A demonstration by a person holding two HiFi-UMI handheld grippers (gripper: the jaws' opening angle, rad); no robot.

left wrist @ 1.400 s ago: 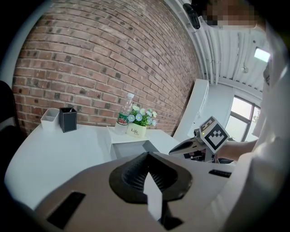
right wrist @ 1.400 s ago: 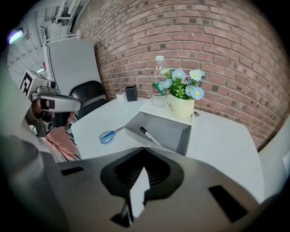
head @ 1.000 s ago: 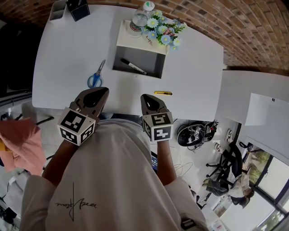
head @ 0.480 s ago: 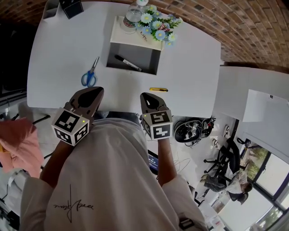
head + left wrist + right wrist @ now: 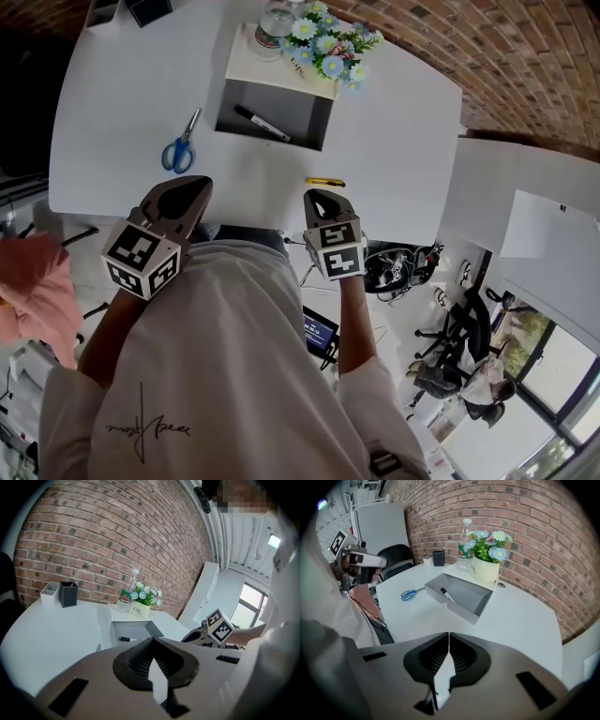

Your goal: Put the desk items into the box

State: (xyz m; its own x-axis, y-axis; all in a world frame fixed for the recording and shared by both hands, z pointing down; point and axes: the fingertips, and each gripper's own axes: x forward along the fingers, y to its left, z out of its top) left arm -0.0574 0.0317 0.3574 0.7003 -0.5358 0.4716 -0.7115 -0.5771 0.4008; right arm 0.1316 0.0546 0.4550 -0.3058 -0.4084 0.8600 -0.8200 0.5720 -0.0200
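**A:** What is different from a second ago?

**B:** Nearest to the person, the left gripper [image 5: 197,184] has hardly moved. It hangs over the near edge of the white table [image 5: 122,103], its jaws together, with nothing in them. The right gripper [image 5: 316,193] has gone forward and a little down. Its tip is now just behind the small yellow pen-like item [image 5: 324,182], and as far as I can tell they do not touch. Its jaws are together too, and empty.

**A:** So nothing is picked up yet?

**B:** No. The yellow item lies on the table, between the right gripper and the grey box [image 5: 272,141]. The blue-handled scissors [image 5: 178,150] lie more to the left, also outside the box. Only the black marker [image 5: 261,123] is inside. Behind the box's opening stand a pot of flowers [image 5: 328,47] and a water bottle [image 5: 277,19].

**A:** What does this mean for the task?

**B:** I judge that the yellow item is the next one to take. The right jaws must open first, then come down around it.
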